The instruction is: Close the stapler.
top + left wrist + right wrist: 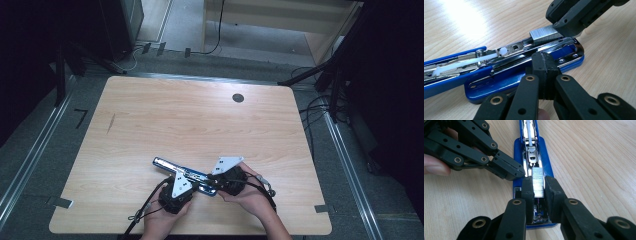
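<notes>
A blue stapler (200,176) lies opened flat near the table's front edge, its chrome magazine (519,47) facing up. My right gripper (539,186) is shut on a short strip of staples (538,182) and holds it over the front end of the magazine. In the left gripper view that strip of staples (544,36) sits in the channel under the right gripper (571,22). My left gripper (546,65) is shut with nothing between its pads, and its tip rests against the side of the stapler's blue base (499,83). The white pusher (502,51) sits farther back in the magazine.
The wooden table (200,120) has a round cable hole (238,98) at the back right. The person's hands (250,197) come in at the front edge. Cables (320,107) and dark stands surround the table on the floor.
</notes>
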The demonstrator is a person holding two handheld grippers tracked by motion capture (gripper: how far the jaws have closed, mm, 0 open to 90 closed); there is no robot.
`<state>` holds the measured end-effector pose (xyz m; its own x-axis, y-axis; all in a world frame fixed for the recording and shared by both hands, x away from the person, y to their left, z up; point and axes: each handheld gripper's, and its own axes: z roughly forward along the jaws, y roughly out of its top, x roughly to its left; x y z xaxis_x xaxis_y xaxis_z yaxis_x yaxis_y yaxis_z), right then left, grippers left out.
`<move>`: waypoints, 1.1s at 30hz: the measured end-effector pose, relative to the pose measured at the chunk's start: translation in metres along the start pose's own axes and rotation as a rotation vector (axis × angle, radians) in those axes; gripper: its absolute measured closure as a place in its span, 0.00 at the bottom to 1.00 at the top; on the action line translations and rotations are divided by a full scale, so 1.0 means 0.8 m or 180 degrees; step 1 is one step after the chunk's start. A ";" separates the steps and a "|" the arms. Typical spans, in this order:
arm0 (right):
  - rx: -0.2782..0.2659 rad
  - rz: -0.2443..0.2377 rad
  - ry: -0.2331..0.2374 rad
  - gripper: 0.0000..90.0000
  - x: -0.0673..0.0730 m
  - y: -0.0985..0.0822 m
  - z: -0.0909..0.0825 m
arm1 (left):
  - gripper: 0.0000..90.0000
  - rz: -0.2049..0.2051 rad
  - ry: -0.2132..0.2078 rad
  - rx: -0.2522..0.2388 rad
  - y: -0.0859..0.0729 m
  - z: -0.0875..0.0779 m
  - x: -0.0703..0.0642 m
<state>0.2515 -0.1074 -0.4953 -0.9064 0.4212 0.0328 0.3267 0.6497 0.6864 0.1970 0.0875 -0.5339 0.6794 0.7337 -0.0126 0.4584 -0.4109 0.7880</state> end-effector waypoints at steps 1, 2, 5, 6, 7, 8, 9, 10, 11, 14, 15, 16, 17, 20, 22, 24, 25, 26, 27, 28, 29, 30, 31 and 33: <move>-0.0001 0.0001 0.0006 0.89 0.000 0.000 0.000 | 1.00 0.0000 0.0000 0.0000 0.000 0.000 0.000; 0.0004 0.0004 0.0009 0.89 0.000 0.000 0.000 | 1.00 0.0000 0.0000 0.0001 0.000 0.000 0.000; -0.0001 -0.0008 0.0013 0.89 0.000 0.000 0.000 | 1.00 0.0001 0.0002 0.0000 0.000 0.000 0.000; 0.0001 -0.0020 0.0014 0.89 0.000 0.001 -0.001 | 1.00 0.0003 0.0002 0.0000 0.000 0.000 0.000; 0.0016 -0.0029 0.0016 0.89 0.001 0.001 -0.001 | 1.00 0.0002 0.0003 -0.0001 0.000 0.000 0.000; 0.0014 -0.0046 0.0017 0.89 0.001 0.002 -0.002 | 1.00 -0.0001 0.0000 0.0000 0.000 0.000 0.000; 0.0013 -0.0046 0.0024 0.89 0.002 0.002 -0.002 | 1.00 -0.0002 0.0000 0.0000 0.000 0.000 0.000; 0.0023 -0.0059 0.0020 0.89 0.002 0.003 -0.002 | 1.00 0.0002 0.0000 0.0004 0.000 0.000 0.000; 0.0033 -0.0070 0.0015 0.89 0.002 0.003 -0.003 | 1.00 0.0001 0.0000 0.0003 0.000 0.000 0.000; 0.0050 -0.0098 0.0012 0.89 0.001 0.005 -0.003 | 1.00 -0.0007 -0.0001 -0.0004 0.000 0.000 0.000; 0.0057 -0.0098 0.0017 0.89 0.001 0.005 -0.003 | 1.00 -0.0008 0.0000 -0.0004 0.000 0.000 0.000; 0.0062 -0.0103 0.0026 0.89 0.001 0.005 -0.003 | 1.00 -0.0013 -0.0001 -0.0008 0.000 0.000 0.000; 0.0072 -0.0114 0.0028 0.89 0.001 0.005 -0.003 | 1.00 -0.0014 -0.0001 -0.0009 0.000 0.000 0.000; 0.0095 -0.0110 0.0035 0.89 0.001 0.004 -0.002 | 1.00 -0.0013 -0.0002 -0.0008 0.000 0.000 0.000; 0.0098 -0.0108 0.0036 0.89 0.001 0.004 -0.002 | 1.00 -0.0014 -0.0001 -0.0008 0.000 0.000 0.000; 0.0086 -0.0107 0.0031 0.89 0.001 0.004 -0.002 | 1.00 -0.0014 -0.0001 -0.0009 0.000 0.000 0.000; 0.0082 -0.0103 0.0033 0.89 0.001 0.004 -0.003 | 1.00 -0.0015 -0.0002 -0.0009 0.000 0.000 0.000; 0.0082 -0.0102 0.0033 0.89 0.001 0.004 -0.003 | 1.00 -0.0014 -0.0002 -0.0009 0.000 0.000 0.000; 0.0085 -0.0103 0.0034 0.89 0.001 0.005 -0.003 | 1.00 -0.0015 -0.0001 -0.0010 0.000 0.000 0.000; 0.0090 -0.0106 0.0033 0.89 0.001 0.005 -0.003 | 1.00 -0.0013 -0.0001 -0.0004 0.000 0.000 0.000; 0.0089 -0.0107 0.0037 0.89 0.000 0.005 -0.003 | 1.00 -0.0011 -0.0001 -0.0007 0.000 0.000 0.000; 0.0092 -0.0109 0.0038 0.89 0.000 0.005 -0.003 | 1.00 -0.0013 -0.0001 -0.0007 0.000 0.000 0.000; 0.0087 -0.0105 0.0040 0.89 0.000 0.005 -0.003 | 1.00 -0.0012 -0.0005 -0.0001 0.000 0.000 0.000; 0.0084 -0.0108 0.0042 0.89 0.000 0.005 -0.003 | 1.00 -0.0012 -0.0002 -0.0004 0.000 0.000 0.000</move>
<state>0.2522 -0.1066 -0.4906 -0.9205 0.3904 0.0194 0.3025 0.6802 0.6677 0.1970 0.0874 -0.5339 0.6780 0.7349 -0.0161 0.4604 -0.4075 0.7887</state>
